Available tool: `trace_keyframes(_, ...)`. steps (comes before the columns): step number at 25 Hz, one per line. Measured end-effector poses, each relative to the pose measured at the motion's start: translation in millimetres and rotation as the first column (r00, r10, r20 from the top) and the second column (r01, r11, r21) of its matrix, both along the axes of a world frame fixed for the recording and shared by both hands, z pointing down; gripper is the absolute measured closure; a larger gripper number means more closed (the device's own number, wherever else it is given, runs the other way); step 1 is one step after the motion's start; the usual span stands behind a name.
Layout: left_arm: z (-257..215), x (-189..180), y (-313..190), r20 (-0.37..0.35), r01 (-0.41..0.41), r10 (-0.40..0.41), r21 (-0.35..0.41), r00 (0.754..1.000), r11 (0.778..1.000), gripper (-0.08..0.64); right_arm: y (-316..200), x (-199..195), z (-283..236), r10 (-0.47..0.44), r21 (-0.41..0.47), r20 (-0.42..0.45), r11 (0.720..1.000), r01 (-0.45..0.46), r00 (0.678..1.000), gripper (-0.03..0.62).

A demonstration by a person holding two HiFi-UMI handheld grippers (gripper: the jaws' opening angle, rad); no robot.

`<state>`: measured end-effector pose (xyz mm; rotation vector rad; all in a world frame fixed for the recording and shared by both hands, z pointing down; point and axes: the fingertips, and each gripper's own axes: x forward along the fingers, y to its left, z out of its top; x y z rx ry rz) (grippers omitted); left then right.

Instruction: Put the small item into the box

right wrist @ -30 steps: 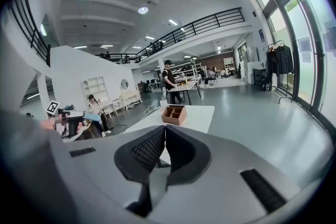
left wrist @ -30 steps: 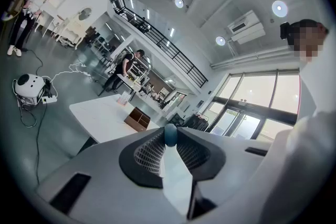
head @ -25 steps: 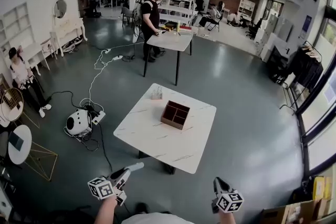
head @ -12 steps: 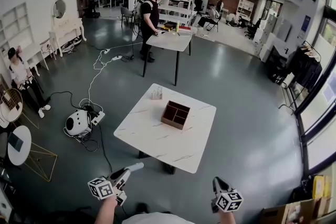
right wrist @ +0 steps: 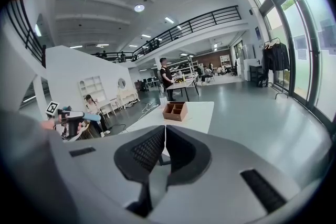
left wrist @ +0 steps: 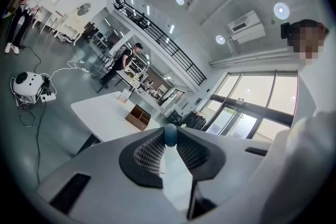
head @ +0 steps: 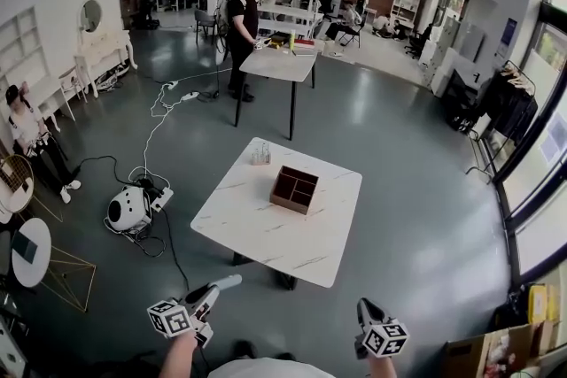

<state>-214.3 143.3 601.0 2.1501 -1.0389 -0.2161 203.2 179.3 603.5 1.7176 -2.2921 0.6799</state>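
The left tool (head: 232, 281) grips the small item (left wrist: 170, 135), a dark round ball pinched at the very tips of its half-closed jaws, and is held in the air well short of the near corner of the desk (head: 266, 230). The right tool (right wrist: 164, 129), also off the desk, has its jaws pressed together with nothing between them. The box (head: 294, 189), brown with open compartments, stands on the desk nearer its far edge.
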Motion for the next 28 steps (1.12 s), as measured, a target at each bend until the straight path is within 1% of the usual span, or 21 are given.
trace_keyframes(9,1,-10,-3,-0.001,-0.045,0.045,0.004,0.999,0.999,0.488,11,-13,3,0.050,-0.001,0.009,0.999,-0.050,0.999,0.566)
trace_keyframes(18,8,-31,-5,0.002,-0.076,0.076,0.009,0.997,0.997,0.488,13,-32,-1,0.079,0.019,0.007,0.997,-0.079,0.997,0.566)
trace_keyframes(28,19,-43,-3,-0.004,-0.077,0.077,-0.024,0.997,0.997,0.488,16,-52,5,0.061,-0.016,-0.010,0.998,-0.061,0.998,0.566)
